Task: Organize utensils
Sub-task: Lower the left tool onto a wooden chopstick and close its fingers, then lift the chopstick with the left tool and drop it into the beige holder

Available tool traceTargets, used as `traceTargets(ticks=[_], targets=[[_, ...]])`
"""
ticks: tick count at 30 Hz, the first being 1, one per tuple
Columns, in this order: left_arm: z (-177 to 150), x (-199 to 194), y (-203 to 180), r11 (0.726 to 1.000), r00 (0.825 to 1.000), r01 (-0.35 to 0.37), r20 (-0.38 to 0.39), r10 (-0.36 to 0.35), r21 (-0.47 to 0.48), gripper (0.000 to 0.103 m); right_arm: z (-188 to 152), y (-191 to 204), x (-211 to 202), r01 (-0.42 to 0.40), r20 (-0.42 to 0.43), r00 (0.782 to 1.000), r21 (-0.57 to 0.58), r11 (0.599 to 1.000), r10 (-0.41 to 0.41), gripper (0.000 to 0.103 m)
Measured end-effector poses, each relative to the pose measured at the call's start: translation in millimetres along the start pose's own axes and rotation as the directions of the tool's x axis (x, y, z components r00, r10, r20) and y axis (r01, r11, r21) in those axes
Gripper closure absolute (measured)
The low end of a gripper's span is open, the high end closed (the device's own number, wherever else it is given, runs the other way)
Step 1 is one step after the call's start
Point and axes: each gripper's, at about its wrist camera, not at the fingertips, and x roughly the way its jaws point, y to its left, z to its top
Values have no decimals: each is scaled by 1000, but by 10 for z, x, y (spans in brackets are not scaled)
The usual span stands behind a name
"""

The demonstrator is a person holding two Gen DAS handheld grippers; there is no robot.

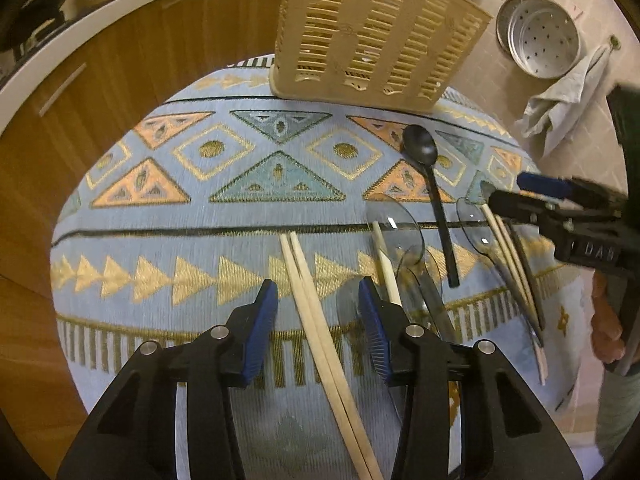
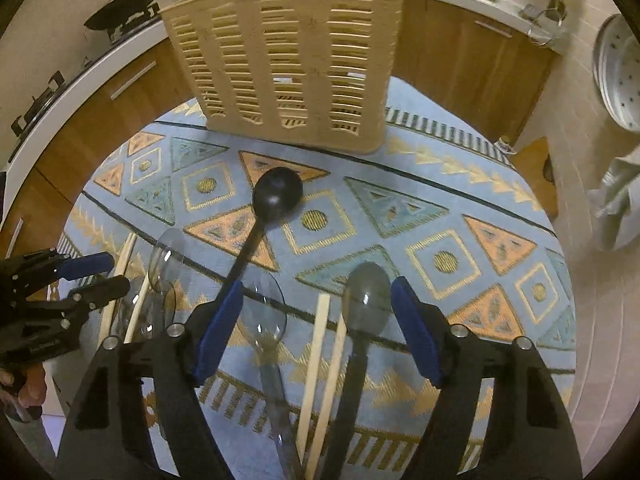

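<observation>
1. We are holding the left gripper (image 1: 318, 300) and right gripper (image 2: 318, 308) wide open, gripping nothing, over a patterned tablecloth (image 1: 160, 216).
2. We are counting one black spoon (image 2: 276, 196), three clear spoons and three chopstick pairs lying here.
3. We are seeing the basket (image 2: 288, 64) standing beyond; only the right view shows a stove (image 2: 120, 12).

Home kitchen: wooden cabinets (image 1: 120, 64), gas stove (image 2: 44, 92), frying pan (image 2: 124, 4), tiled wall (image 1: 520, 92)

Beige slatted basket (image 2: 288, 68), black spoon (image 2: 276, 194), blue geometric-patterned cloth (image 1: 160, 240).
</observation>
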Motion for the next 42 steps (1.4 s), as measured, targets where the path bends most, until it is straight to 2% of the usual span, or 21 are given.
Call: traceTargets(ticks=[2, 4, 9, 11, 13, 16, 19, 20, 24, 27, 29, 30, 33, 36, 39, 42], targets=[[56, 9, -2, 1000, 1000, -6, -19, 6, 10, 63, 145, -30, 104, -23, -45, 999, 28, 999, 24, 36], [94, 8, -3, 1000, 999, -18, -36, 19, 23, 68, 277, -18, 212, -42, -82, 996, 40, 998, 45, 39], [163, 54, -61, 990, 992, -84, -89, 94, 111, 76, 575, -7, 558, -77, -196, 975, 132, 988, 102, 43], [206, 76, -90, 986, 987, -96, -114, 112, 137, 77, 673, 39, 608, -35, -200, 978, 127, 991, 60, 43], [282, 110, -115, 979, 979, -113, -150, 139, 168, 81, 736, 85, 662, -40, -214, 975, 132, 990, 68, 44], [346, 132, -137, 972, 970, -125, -180, 162, 199, 82, 782, 208, 717, 22, -225, 974, 102, 995, 1, 48], [433, 153, -165, 972, 965, -125, -204, 166, 198, 85, 798, 331, 772, 95, -227, 971, 60, 994, -80, 62], [465, 156, -159, 972, 961, -131, -214, 173, 195, 86, 802, 360, 778, 94, -226, 971, 50, 994, -81, 67], [538, 167, -174, 969, 953, -148, -232, 193, 197, 89, 818, 433, 824, 92, -229, 970, 32, 995, -82, 68], [583, 186, -257, 973, 956, -151, -225, 188, 172, 93, 776, 458, 823, 69, -218, 974, 35, 997, -60, 68], [581, 141, -214, 981, 964, -137, -211, 164, 137, 93, 708, 408, 719, 41, -199, 979, 32, 999, -34, 68], [595, 93, -192, 987, 975, -112, -182, 131, 114, 93, 679, 379, 652, 15, -179, 984, 29, 999, -10, 68], [579, -63, -125, 995, 993, -62, -100, 69, 75, 93, 616, 341, 420, -38, -99, 994, 3, 999, 38, 68], [571, -271, -90, 999, 1000, -6, -1, 6, 34, 93, 500, 335, 185, -65, 0, 998, -35, 997, 65, 68], [557, -533, -85, 999, 991, 31, 128, -34, 26, 93, 376, 344, -81, -61, 112, 991, -71, 996, 69, 68], [536, -820, -135, 997, 958, 71, 276, -75, 24, 94, 286, 322, -361, -51, 227, 971, -85, 995, 69, 68]])
